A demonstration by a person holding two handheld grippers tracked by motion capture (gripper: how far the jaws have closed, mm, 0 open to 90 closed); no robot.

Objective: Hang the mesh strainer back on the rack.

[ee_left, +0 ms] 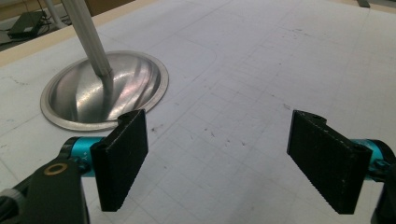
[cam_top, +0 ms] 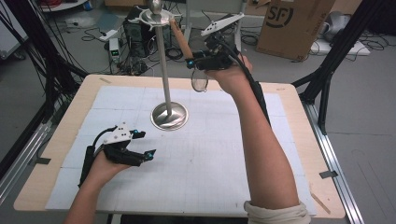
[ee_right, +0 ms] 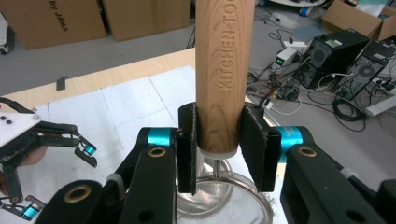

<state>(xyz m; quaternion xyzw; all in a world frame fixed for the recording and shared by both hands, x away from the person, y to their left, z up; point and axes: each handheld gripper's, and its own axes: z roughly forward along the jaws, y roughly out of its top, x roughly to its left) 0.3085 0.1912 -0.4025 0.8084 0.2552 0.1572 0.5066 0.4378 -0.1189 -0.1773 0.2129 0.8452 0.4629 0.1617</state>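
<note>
Strainer (cam_top: 200, 84): a small mesh strainer with a wooden handle (ee_right: 225, 70), held up in the air above the far part of the table (cam_top: 299, 121), clear of the surface. The handle points up and away, leaning toward the top of the metal stand (cam_top: 164, 65); the mesh bowl hangs below the grip. In the right gripper view, the handle runs up between the two black jaws, and the words "KITCHEN TOO…" are readable along the wood. The mesh bowl (ee_right: 224, 200) sits just under the jaws, joined to the handle by a thin wire stem.

Right gripper (cam_top: 192, 62): jaws closed onto the lower end of the wooden handle, pads pressed flat on both sides of it. The forearm reaches across the right half of the white mat (cam_top: 210, 158).

Left gripper (cam_top: 143, 144): low over the near left part of the mat, jaws spread wide with nothing between them. In the left gripper view, its two black pads (ee_left: 122, 158) stand well apart over bare mat, the round base of the stand (ee_left: 105, 88) lying just beyond the left pad.

Metal stand: upright pole on a round dished base, standing on the mat between the two grippers, nearer the far edge. Whether the handle tip touches the stand's top I cannot tell.
</note>
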